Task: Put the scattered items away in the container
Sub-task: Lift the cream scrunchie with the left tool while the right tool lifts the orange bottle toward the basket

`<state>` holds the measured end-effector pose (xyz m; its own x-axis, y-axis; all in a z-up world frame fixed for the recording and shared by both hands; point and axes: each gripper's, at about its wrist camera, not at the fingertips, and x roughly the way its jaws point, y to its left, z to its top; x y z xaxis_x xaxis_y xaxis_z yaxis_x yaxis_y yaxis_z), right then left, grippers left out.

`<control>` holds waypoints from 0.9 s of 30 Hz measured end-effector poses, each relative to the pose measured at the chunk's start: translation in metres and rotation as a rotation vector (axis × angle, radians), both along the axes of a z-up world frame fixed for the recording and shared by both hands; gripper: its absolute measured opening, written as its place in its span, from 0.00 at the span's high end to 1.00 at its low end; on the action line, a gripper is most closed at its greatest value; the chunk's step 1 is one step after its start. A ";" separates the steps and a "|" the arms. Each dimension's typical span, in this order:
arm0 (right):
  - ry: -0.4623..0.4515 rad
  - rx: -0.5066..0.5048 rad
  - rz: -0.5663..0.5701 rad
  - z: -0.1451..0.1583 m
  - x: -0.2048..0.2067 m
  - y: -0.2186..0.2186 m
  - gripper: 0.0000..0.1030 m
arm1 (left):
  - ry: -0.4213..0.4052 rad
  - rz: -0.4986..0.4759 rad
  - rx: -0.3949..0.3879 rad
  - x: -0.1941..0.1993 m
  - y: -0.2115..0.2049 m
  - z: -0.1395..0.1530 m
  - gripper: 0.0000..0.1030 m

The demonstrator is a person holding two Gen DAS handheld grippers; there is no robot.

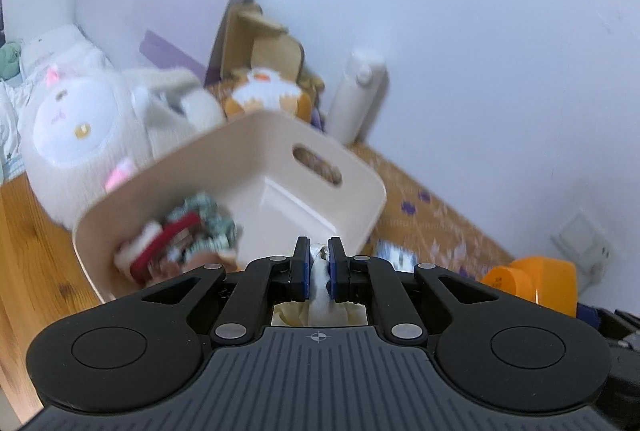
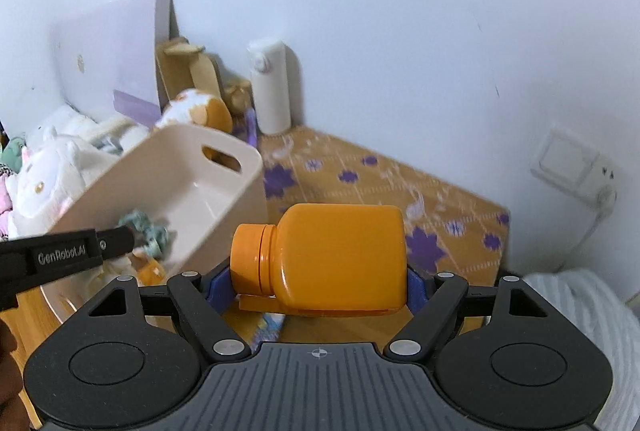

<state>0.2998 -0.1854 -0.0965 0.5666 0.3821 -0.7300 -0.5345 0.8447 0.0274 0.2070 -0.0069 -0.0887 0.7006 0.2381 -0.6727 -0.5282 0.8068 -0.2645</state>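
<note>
Left wrist view shows the left claw [image 1: 319, 263] clamped on the cream container's [image 1: 280, 151] near wall, some items already inside; the right claw [image 2: 320, 283] grips an orange bottle [image 2: 340, 255], not yet deposited.

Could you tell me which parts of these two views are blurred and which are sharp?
Left wrist view: the left gripper is sharp; the bin, its contents and the plush cat are smeared. Right wrist view: the orange bottle in the right gripper is crisp; the mat is streaked.
</note>
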 end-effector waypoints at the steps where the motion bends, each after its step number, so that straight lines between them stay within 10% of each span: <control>1: -0.009 0.003 0.004 0.005 0.000 0.006 0.24 | -0.009 0.014 0.000 0.000 0.007 0.004 0.92; 27: 0.059 -0.040 0.146 -0.009 0.016 0.174 0.24 | 0.065 0.142 -0.059 0.039 0.159 -0.032 0.92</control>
<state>0.3155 -0.0110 -0.1055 0.4630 0.4273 -0.7766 -0.6501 0.7593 0.0302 0.2463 0.1525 -0.1203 0.6175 0.2904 -0.7310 -0.6531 0.7072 -0.2708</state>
